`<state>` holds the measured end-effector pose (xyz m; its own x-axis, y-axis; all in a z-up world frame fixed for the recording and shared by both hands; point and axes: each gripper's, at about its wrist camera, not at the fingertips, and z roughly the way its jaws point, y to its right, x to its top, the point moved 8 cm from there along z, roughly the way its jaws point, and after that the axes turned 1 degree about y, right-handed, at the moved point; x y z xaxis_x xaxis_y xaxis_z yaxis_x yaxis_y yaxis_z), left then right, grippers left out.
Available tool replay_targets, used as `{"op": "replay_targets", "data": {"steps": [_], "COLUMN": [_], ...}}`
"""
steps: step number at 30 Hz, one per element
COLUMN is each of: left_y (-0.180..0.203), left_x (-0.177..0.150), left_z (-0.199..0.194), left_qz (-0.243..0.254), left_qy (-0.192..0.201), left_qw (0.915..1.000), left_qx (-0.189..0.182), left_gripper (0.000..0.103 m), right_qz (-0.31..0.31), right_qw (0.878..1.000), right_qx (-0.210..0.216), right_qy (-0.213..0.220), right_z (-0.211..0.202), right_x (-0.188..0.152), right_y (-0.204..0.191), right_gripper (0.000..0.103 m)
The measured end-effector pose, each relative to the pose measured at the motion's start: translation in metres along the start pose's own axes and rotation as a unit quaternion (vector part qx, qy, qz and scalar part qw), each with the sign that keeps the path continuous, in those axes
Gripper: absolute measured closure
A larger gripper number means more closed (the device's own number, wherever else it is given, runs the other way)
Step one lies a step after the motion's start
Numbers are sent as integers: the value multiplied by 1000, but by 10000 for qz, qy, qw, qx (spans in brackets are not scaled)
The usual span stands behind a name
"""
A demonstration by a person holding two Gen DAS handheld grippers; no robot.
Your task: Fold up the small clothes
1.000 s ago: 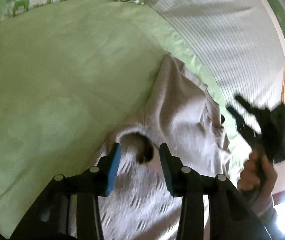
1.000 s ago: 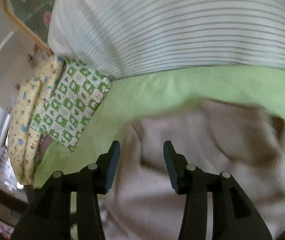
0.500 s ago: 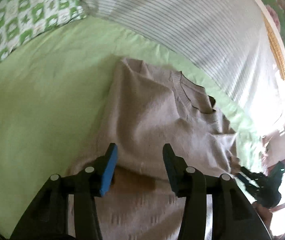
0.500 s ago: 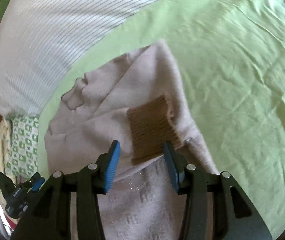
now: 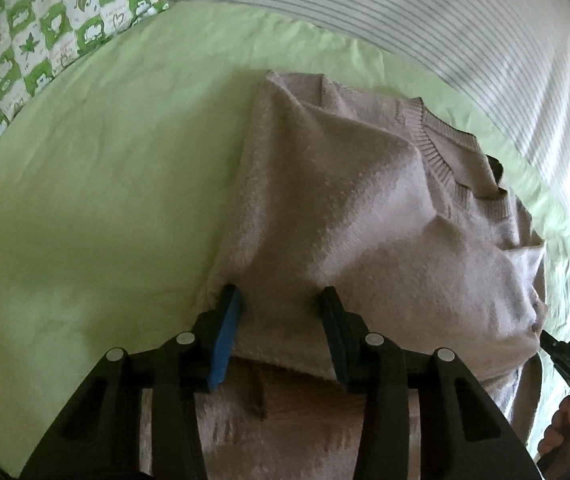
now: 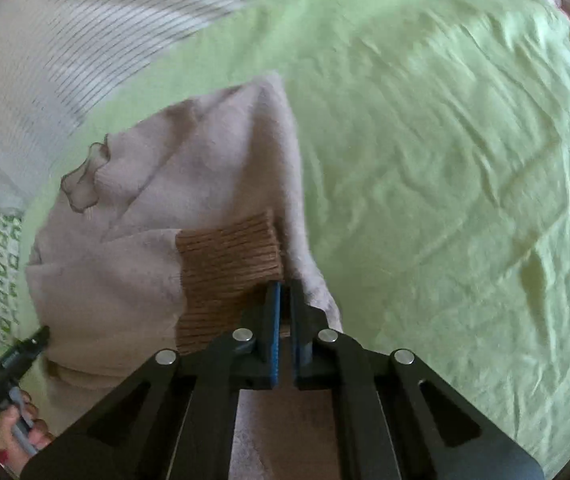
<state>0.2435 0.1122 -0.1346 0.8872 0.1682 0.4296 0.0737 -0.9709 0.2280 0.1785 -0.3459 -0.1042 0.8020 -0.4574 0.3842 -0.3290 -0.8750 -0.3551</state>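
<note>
Left wrist view looked down on a beige knit sweater (image 5: pixel 365 216) spread over the green bed sheet (image 5: pixel 97 184), filling the picture from centre to 4 o'clock. Its ribbed neckline (image 5: pixel 441 160) sat toward 1 o'clock, and a sleeve lay folded across the body. The left tool (image 5: pixel 279 324) stood with its jaws wide apart, the blue-padded finger (image 5: pixel 225 340) and its partner resting against the sweater's near fold without pinching any cloth between them. A green-and-white patterned pillow (image 5: pixel 45 36) lay at 10 o'clock, and a white striped cover (image 5: pixel 425 12) ran along the top from 12 to 2 o'clock. At 4 o'clock, by the frame edge, the right tool (image 5: pixel 561 356) showed as a dark shape at the sweater's far edge, with the person's hand (image 5: pixel 565 432) below it.

From the right wrist, the sweater (image 6: pixel 133 248) occupied the area from centre to 8 o'clock on the sheet (image 6: pixel 445 160). The right tool (image 6: pixel 283 300) had its jaws drawn nearly together, clamped on the edge of the brown ribbed cuff (image 6: pixel 229 272) of the folded sleeve, just below centre. The left tool (image 6: pixel 17 356) appeared at 8 o'clock beside the sweater, gripped by the other hand (image 6: pixel 25 428). The striped cover (image 6: pixel 65 40) curved across 10 to 11 o'clock.
</note>
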Motion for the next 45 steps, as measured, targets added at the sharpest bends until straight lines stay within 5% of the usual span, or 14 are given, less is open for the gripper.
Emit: {"op": "replay_targets", "data": {"steps": [5, 8, 12, 23, 32, 45], "left_y": [0, -8, -26, -70, -82, -87], "left_x": [-16, -38, -73, -177, -256, -318], "left_z": [-29, -49, -74, -116, -144, -155], "left_qz": [76, 39, -109, -174, 226, 454], "left_qy": [32, -17, -99, -625, -1020, -1362], "left_qw": [9999, 9998, 9994, 9966, 9927, 9870], "left_qx": [-96, -206, -316, -510, -599, -725], "left_gripper": [42, 42, 39, 33, 32, 28], "right_qz": [158, -44, -299, -229, -175, -159], "right_qw": [9984, 9977, 9979, 9991, 9981, 9958], "right_qx": [513, 654, 540, 333, 425, 601], "right_qy": [199, 189, 213, -135, -417, -680], "right_z": [-39, -59, -81, -122, -143, -139], "right_x": [-2, -16, -42, -159, -241, -293], "right_y": [-1, -3, 4, 49, 66, 68], "right_gripper": [97, 91, 49, 49, 49, 49]}}
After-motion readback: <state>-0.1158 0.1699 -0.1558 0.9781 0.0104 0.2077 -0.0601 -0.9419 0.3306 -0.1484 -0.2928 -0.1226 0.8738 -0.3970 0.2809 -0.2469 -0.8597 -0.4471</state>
